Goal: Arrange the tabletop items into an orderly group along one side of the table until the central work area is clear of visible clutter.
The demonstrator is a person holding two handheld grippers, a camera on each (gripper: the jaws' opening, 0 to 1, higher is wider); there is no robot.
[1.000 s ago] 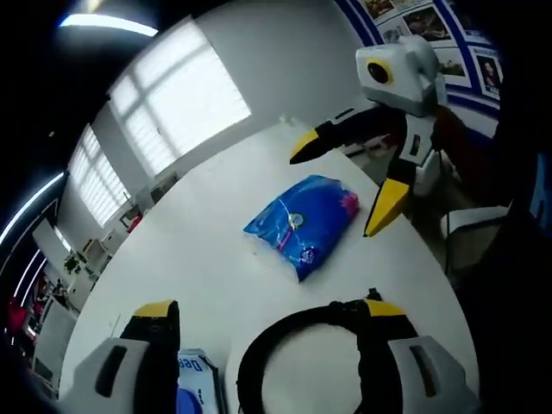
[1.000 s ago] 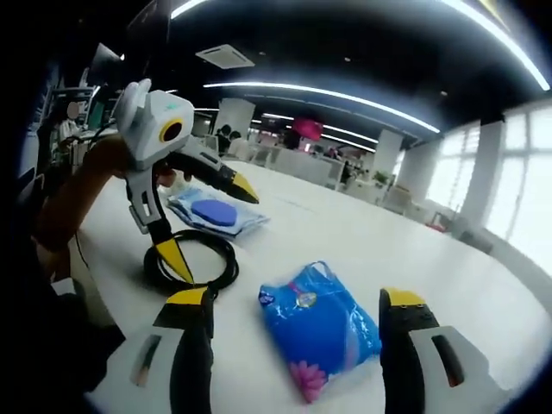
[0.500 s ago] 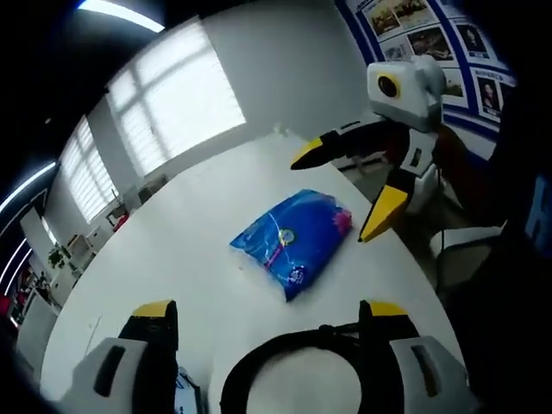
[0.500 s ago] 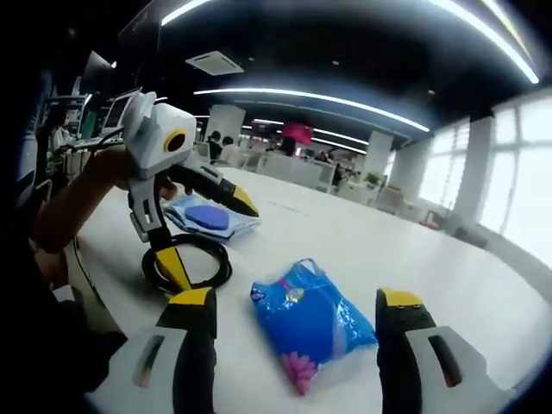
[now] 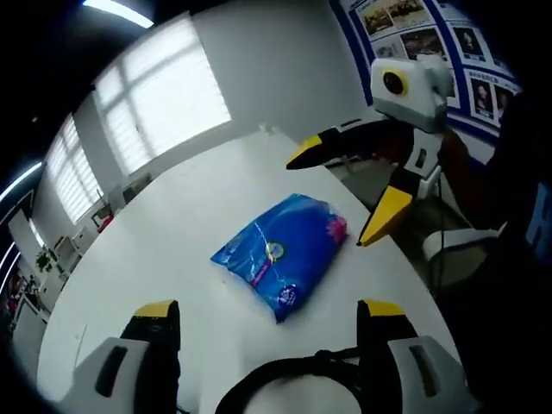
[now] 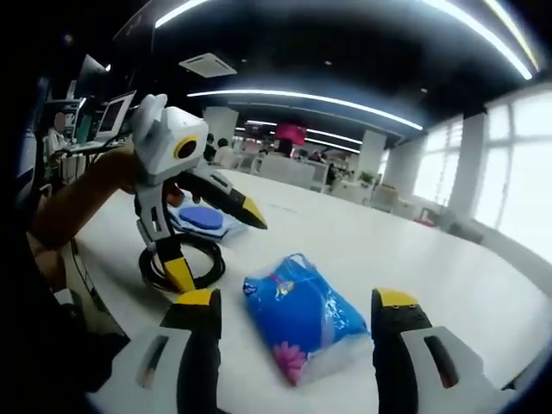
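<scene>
I hold both grippers above a white table (image 5: 172,233), each with its jaws spread wide and nothing between them. In the left gripper view, my left gripper (image 5: 267,315) points across the table toward a blue plastic packet (image 5: 278,250), which lies flat on the tabletop near the table's edge. A coiled black cable (image 5: 293,384) lies on the table just in front of my left jaws, its loop passing between them at the bottom of that view. My right gripper (image 5: 345,185) enters from the right side, jaws apart, with one yellow-tipped jaw above the packet's far end and the other beside its near edge; it does not touch the packet. In the right gripper view, my right gripper (image 6: 297,302) looks down on the same blue plastic packet (image 6: 302,315), which lies between the two raised jaws but clear of both. My left gripper (image 6: 211,246) shows at the left, held in my hand (image 6: 116,168), jaws open over the black cable (image 6: 185,263). Behind the cable, a clear bag (image 6: 203,220) holding a blue round item lies flat on the table.
</scene>
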